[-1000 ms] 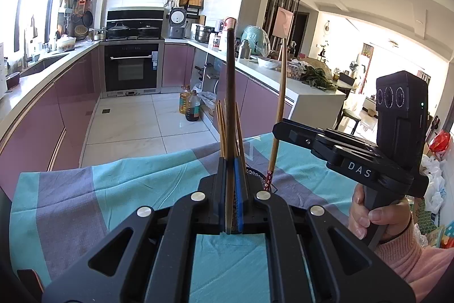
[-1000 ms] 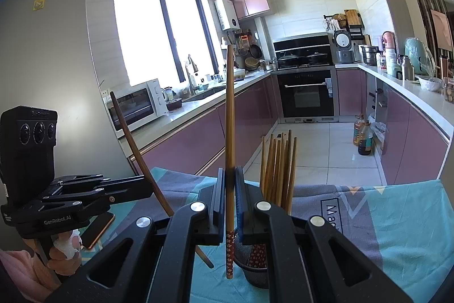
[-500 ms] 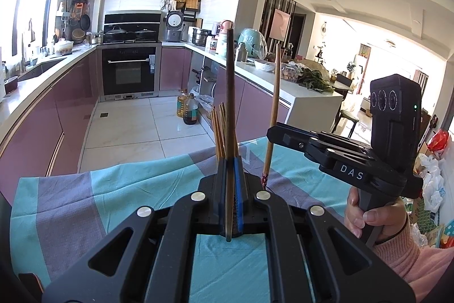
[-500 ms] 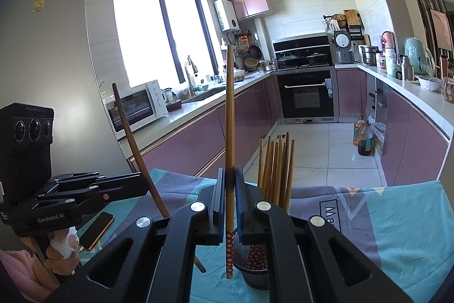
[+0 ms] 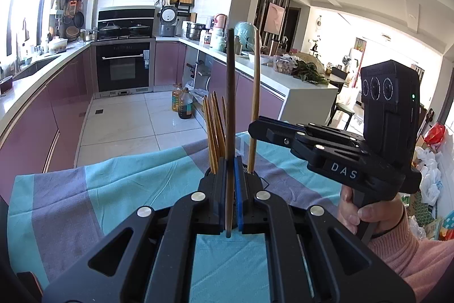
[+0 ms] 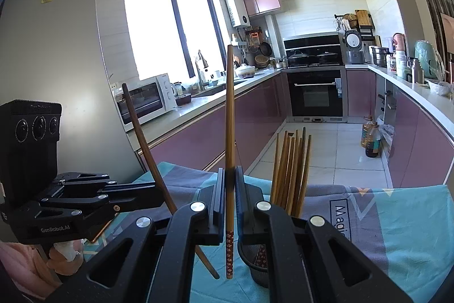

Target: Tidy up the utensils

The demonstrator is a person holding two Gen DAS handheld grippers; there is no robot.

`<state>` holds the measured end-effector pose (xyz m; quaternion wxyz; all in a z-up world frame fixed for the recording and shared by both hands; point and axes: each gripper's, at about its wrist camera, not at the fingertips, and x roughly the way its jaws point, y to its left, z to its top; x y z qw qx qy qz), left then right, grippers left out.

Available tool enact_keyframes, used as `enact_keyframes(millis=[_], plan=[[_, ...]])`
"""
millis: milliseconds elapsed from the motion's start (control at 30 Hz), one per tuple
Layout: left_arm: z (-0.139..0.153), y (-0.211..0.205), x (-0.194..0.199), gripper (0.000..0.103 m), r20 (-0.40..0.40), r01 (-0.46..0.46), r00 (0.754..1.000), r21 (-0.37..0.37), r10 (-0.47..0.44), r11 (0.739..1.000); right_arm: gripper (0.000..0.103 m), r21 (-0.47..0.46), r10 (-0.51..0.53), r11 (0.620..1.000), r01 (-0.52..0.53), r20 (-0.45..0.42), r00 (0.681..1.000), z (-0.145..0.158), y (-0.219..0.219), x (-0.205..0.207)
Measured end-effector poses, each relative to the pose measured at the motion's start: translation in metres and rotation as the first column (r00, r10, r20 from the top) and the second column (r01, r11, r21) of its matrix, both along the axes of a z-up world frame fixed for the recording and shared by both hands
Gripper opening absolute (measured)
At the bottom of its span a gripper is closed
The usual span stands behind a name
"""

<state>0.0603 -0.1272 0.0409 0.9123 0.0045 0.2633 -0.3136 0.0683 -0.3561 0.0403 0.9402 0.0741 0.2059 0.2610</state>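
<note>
In the left wrist view, my left gripper (image 5: 229, 161) is shut on a dark brown chopstick (image 5: 229, 93) that stands upright. Just behind its jaws, a bundle of several chopsticks (image 5: 214, 132) rises from a holder that is mostly hidden. My right gripper (image 5: 252, 129) comes in from the right, shut on a lighter chopstick (image 5: 256, 93). In the right wrist view, the right gripper (image 6: 230, 172) holds that light chopstick (image 6: 229, 118), patterned red end down. Its lower tip hangs left of the black mesh holder (image 6: 255, 263) with its bundle (image 6: 289, 169). The left gripper (image 6: 161, 195) holds the dark chopstick (image 6: 144, 144) tilted.
A teal and grey cloth (image 5: 113, 189) covers the table. A phone (image 6: 98, 232) lies on it under the left gripper. Beyond the table edge is the kitchen floor, with oil bottles (image 5: 181, 104), purple counters on both sides and an oven (image 5: 123, 67).
Both grips are unchanged. In the left wrist view the right gripper's light chopstick has edged slightly left, closer to the holder.
</note>
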Motion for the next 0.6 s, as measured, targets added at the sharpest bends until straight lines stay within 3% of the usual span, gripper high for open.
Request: enact_keyframes(millis=[300, 600], plan=[[-0.035, 0.022, -0.006, 0.001, -0.129, -0.015, 0.992, 0.026, 0.018, 1.0, 0.006, 0.005, -0.014, 1.0, 0.014, -0.046, 0.999, -0.016, -0.009, -0.002], [-0.095, 0.045, 0.03, 0.001, -0.297, -0.088, 0.949, 0.071, 0.105, 0.994, 0.006, 0.011, -0.008, 1.0, 0.009, -0.082, 0.997, -0.027, -0.006, -0.001]])
